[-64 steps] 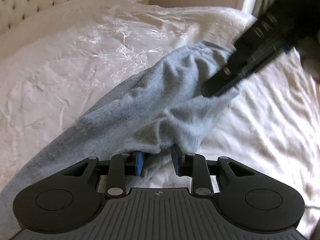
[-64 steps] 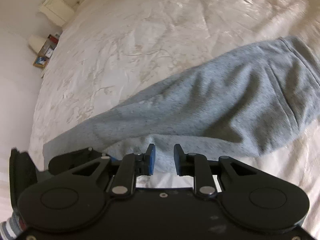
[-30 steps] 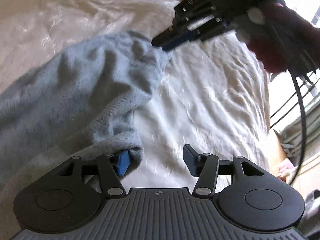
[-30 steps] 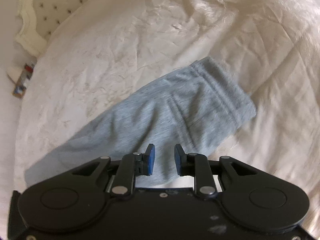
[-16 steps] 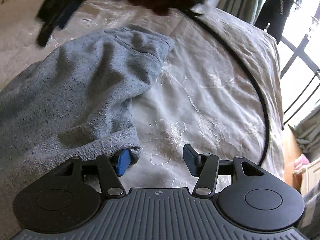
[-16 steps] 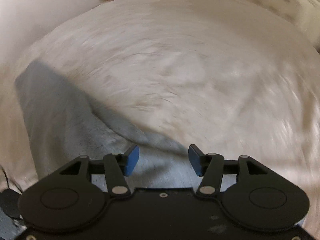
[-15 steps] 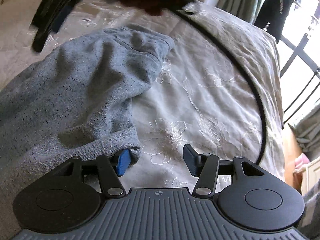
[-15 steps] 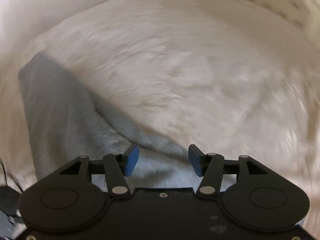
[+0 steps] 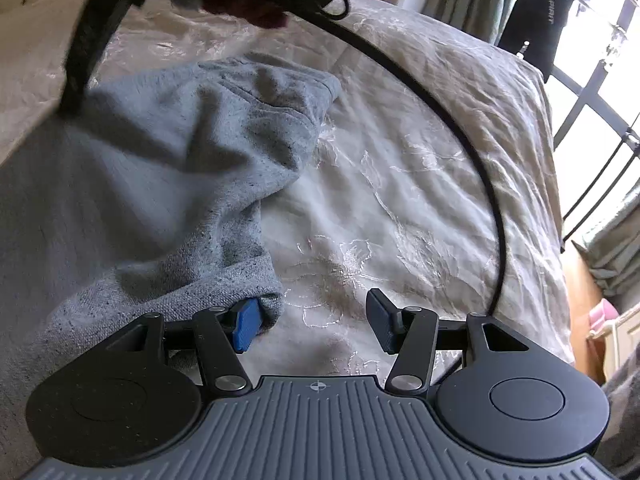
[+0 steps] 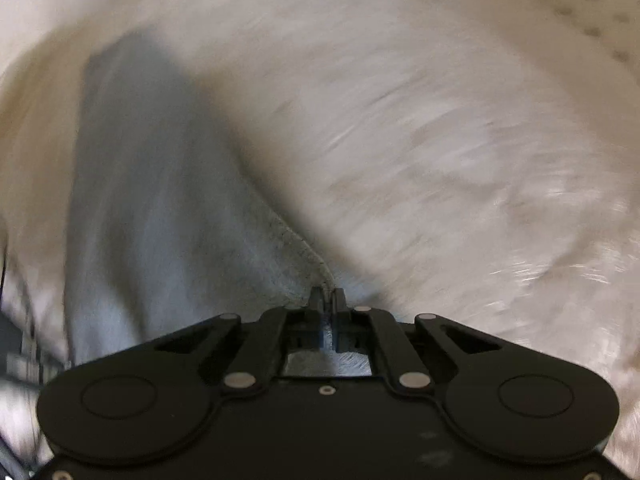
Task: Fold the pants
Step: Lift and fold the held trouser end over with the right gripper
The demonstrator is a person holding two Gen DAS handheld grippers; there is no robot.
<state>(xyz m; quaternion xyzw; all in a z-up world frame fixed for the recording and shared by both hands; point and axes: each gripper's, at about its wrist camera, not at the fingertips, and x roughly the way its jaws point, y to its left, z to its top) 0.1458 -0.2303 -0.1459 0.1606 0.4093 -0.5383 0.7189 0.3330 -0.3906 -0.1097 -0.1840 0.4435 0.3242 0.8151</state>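
Grey sweatpants (image 9: 152, 168) lie bunched on a cream bedspread (image 9: 400, 208), filling the left half of the left wrist view. My left gripper (image 9: 312, 320) is open over the bedspread, its left fingertip touching the pants' hem corner. In the blurred right wrist view the pants (image 10: 152, 208) run away to the upper left. My right gripper (image 10: 328, 300) is shut on a seamed edge of the pants. The right gripper's body shows dark and blurred at the top left of the left wrist view (image 9: 92, 40).
A black cable (image 9: 472, 136) arcs over the bed on the right. A metal bed rail (image 9: 592, 92) and curtains stand at the far right by the window. A tufted headboard (image 10: 580, 12) lies at the upper right of the right wrist view.
My right gripper swung across to the pants' other end and closed on the edge. My left gripper let go of the hem about a second ago and stays open.
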